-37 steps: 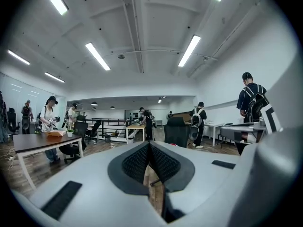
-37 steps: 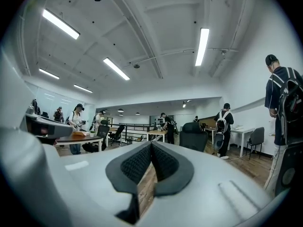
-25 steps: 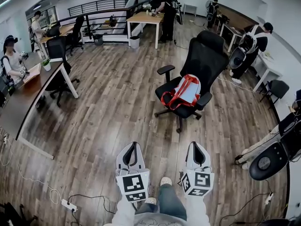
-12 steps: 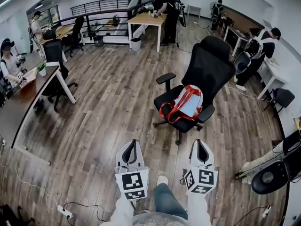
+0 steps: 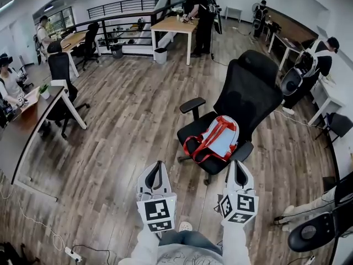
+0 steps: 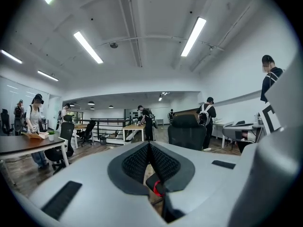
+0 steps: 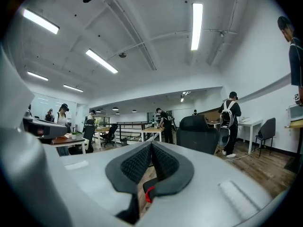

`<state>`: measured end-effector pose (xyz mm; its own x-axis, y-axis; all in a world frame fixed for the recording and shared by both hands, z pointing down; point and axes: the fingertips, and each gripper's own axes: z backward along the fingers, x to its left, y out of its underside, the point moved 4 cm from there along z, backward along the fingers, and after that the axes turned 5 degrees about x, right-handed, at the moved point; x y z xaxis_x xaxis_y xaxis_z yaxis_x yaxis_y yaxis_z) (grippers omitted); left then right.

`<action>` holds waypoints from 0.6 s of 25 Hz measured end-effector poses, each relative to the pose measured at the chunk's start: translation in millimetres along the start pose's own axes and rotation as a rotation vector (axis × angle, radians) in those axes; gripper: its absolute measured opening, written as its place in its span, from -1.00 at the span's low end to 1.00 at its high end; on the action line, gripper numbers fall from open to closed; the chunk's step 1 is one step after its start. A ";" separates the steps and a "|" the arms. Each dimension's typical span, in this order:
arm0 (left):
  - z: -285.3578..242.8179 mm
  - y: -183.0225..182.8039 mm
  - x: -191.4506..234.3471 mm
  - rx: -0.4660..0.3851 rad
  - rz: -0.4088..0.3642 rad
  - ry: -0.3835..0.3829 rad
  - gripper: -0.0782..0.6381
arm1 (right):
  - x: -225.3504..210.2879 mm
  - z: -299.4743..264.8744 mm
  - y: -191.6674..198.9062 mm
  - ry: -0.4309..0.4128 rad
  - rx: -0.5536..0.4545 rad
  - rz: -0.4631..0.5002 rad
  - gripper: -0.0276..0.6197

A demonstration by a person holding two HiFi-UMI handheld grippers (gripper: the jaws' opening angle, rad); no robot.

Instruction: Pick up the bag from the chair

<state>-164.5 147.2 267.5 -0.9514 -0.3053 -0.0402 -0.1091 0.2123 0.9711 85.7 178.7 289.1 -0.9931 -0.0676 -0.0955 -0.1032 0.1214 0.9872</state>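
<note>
1. We are standing on the wooden floor (image 5: 127, 126) of an open office. Desks and other people are working well apart from us along the walls.
2. We are facing a black swivel chair (image 5: 251, 90), which is sitting just ahead and a little to our right with its seat turned our way.
3. The bag (image 5: 225, 139), pale with red trim, is lying on the chair's seat. It is leaning back against the backrest and is untouched.
4. We are holding the left gripper (image 5: 158, 165) and the right gripper (image 5: 239, 164) low and side by side, pointing roughly level. Each gripper's own view is showing its jaws pressed together with nothing between them. The right one is showing just beside the chair's near armrest (image 5: 242, 149), while the left one is hanging over bare floor short of the seat.
5. The red straps (image 5: 203, 145) are bunching at the bag's near-left edge. We are judging this to be the approach step, with no grasp begun. The next move is calling for jaws spread wide, a reach in over the seat edge, a pinch on a strap loop, and a lift clear of the armrests.
</note>
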 end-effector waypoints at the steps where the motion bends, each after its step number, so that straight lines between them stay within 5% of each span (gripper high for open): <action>1: -9.6 -1.9 -3.0 0.002 -0.002 0.001 -0.76 | -5.6 -8.3 -0.7 0.001 0.001 -0.007 -0.88; 15: -158.4 -9.0 -5.4 0.046 0.009 0.038 -0.76 | -55.4 -133.7 9.3 0.062 0.042 -0.016 -0.88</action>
<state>-112.8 -0.1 296.2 -0.9408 -0.3383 -0.0213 -0.1144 0.2575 0.9595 147.1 51.2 320.7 -0.9861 -0.1310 -0.1021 -0.1228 0.1610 0.9793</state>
